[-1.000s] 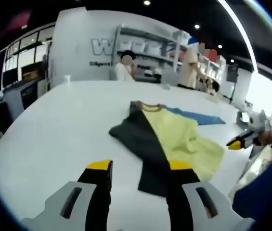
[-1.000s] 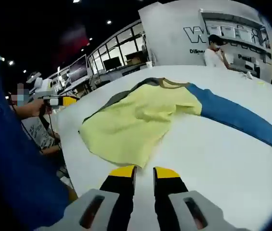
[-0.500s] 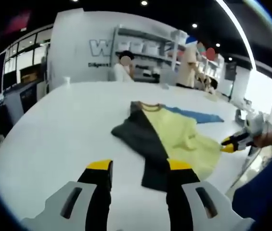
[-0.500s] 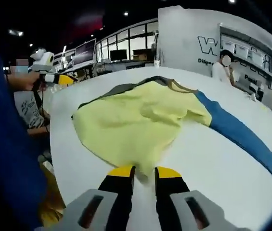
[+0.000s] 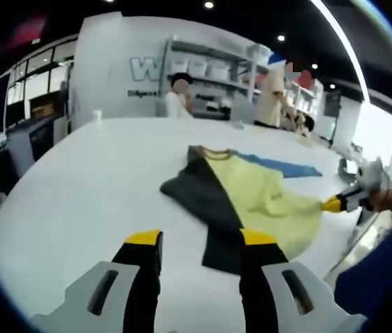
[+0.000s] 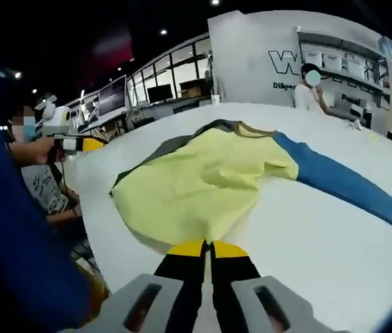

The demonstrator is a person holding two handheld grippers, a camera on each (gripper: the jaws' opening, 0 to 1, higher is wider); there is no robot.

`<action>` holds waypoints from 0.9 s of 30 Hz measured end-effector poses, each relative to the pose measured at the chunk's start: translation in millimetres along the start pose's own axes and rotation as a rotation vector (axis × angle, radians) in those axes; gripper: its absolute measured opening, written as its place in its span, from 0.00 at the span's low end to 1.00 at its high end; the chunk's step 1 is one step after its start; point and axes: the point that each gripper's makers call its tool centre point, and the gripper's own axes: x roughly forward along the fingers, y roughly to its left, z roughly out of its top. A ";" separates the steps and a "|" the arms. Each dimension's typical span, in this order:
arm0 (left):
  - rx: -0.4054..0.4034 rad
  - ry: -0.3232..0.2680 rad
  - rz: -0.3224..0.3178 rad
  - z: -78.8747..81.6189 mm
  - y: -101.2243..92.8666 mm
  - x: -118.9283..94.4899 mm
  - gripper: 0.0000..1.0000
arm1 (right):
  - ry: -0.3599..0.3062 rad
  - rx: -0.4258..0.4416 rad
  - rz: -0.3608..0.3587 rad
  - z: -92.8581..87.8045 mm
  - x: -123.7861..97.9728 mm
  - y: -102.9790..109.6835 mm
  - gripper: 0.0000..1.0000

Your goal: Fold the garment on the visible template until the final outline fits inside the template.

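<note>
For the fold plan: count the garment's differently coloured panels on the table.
3. The yellow panel is in the middle, at the right gripper; the blue sleeve stretches away on one side; the dark panel lies on the other. More may be folded underneath.

The garment (image 5: 251,198) is colour-blocked: a pale yellow body panel, a dark charcoal panel and sleeve on one side, a bright blue sleeve (image 6: 341,182) on the other, and a tan-brown neckband (image 5: 216,154); the fabric is plain, with no print. The table (image 5: 84,187) under it is plain white. The left gripper (image 5: 201,239) has black jaws tipped in yellow, set in light grey housings; the right gripper (image 6: 208,248) is coloured alike, black with yellow tips and grey housings. A person's sleeve (image 6: 15,229) is deep blue. The far wall (image 5: 112,69) is white with grey lettering, and the shelving against it is pale grey.
</note>
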 end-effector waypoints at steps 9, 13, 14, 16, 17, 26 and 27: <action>-0.007 0.002 -0.011 -3.2 0.1 1.1 0.40 | 0.001 0.114 -0.007 -0.2 -27.5 6.2 0.00; -0.011 0.006 -0.014 -6.0 -0.7 1.6 0.40 | 0.004 0.204 -0.025 -13.1 -35.1 14.6 0.00; -0.011 0.007 -0.015 -6.5 -0.7 1.7 0.40 | 0.005 0.219 -0.032 -16.3 -36.0 14.6 0.00; -0.012 0.009 -0.019 -7.7 -1.3 1.9 0.40 | -0.001 0.261 -0.045 -21.1 -38.9 18.9 0.00; -0.012 0.010 -0.022 -8.0 -1.7 2.0 0.40 | -0.014 0.289 -0.053 -21.7 -40.8 21.1 0.00; -0.003 0.028 -0.050 -13.4 -4.8 4.6 0.40 | -0.057 0.376 -0.127 -27.5 -51.6 24.5 0.00; -0.001 0.033 -0.061 -14.0 -7.2 4.6 0.40 | -0.056 0.378 -0.138 -29.5 -53.2 23.5 0.00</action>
